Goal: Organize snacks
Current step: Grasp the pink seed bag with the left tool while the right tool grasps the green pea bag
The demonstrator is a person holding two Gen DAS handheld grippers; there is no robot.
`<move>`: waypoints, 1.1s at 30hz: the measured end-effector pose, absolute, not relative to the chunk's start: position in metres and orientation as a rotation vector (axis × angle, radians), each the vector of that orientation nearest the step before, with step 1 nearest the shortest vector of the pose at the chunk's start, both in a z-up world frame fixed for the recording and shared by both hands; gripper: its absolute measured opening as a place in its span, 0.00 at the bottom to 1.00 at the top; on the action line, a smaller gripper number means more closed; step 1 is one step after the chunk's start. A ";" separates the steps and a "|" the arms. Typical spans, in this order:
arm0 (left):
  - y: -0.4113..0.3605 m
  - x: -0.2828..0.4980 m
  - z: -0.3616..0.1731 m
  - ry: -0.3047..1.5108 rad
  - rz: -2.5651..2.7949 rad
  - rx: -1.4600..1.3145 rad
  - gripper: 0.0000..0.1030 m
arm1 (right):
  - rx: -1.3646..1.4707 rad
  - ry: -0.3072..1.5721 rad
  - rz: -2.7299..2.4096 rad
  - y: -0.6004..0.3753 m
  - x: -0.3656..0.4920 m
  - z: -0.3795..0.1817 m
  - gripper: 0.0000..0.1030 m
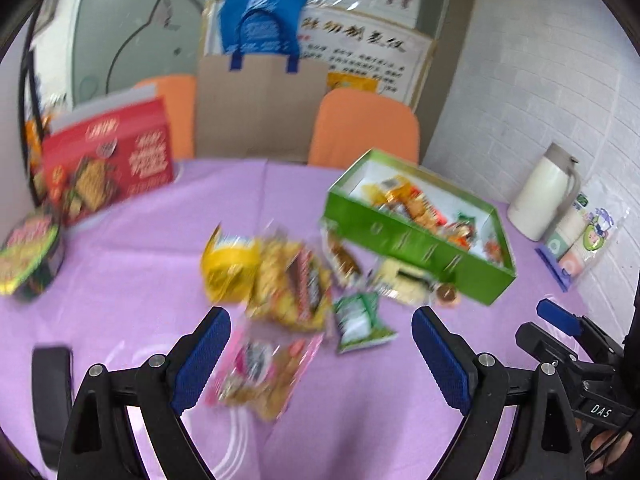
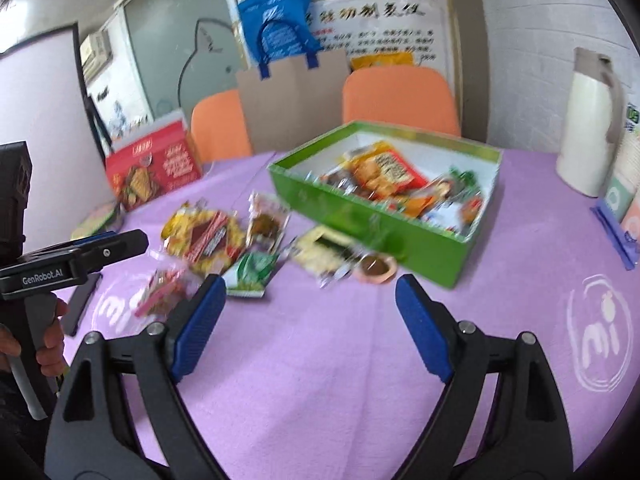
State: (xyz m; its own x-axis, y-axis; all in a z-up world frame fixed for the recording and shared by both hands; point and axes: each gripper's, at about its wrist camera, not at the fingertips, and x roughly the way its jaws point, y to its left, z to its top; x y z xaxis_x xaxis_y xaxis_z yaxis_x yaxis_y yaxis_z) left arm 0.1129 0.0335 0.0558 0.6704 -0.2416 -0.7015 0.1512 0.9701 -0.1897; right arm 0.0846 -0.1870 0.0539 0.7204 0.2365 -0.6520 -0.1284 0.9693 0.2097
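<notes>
We hold both grippers over a round table [image 2: 360, 360] draped in a lilac cloth, where loose snack packets lie scattered beside an open green box [image 2: 372, 236] already partly filled with wrapped snacks. Our left gripper [image 1: 320, 356] hangs above the near end of the scatter with its blue-padded fingers [image 1: 202, 356] spread wide and nothing between them; below it lies a pink packet [image 1: 264, 372], and just beyond that a yellow packet [image 1: 288, 284] and a small green packet [image 1: 360, 320]. Our right gripper [image 2: 310, 328] hovers over bare cloth nearer the box, its fingers [image 2: 198, 326] likewise spread and empty; ahead of it we see the green packet [image 2: 250, 272], a pale packet [image 2: 320, 254] and a small round cup-shaped snack [image 2: 376, 268] touching or just beside the box's front wall. In the left view the box sits right of centre, tilted by the lens, its bright wrappers heaped along the inside. A red biscuit carton [image 1: 108, 164] stands upright at the far left edge of the table, a round bowl-shaped tub [image 1: 30, 256] near it. A cream thermos jug [image 1: 546, 192] stands to the right by the white wall. Two orange chairs [image 2: 400, 100] flank a sheet of cardboard [image 2: 294, 96] behind the table, with a blue bag [image 2: 280, 16] hung above. Both views are blurred.
</notes>
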 end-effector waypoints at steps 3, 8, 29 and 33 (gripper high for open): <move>0.057 0.102 0.035 0.836 -0.201 -0.178 0.91 | 0.145 0.803 0.254 -0.165 0.096 0.036 0.77; 0.068 0.088 0.023 0.841 -0.207 -0.138 0.91 | 0.147 0.878 0.286 -0.130 0.129 0.014 0.64; 0.062 0.142 -0.024 0.978 -0.291 -0.082 0.70 | 0.151 1.011 0.272 -0.147 0.105 -0.011 0.26; 0.061 0.135 -0.023 0.978 -0.307 -0.073 0.66 | 0.149 1.003 0.251 -0.150 0.094 -0.009 0.36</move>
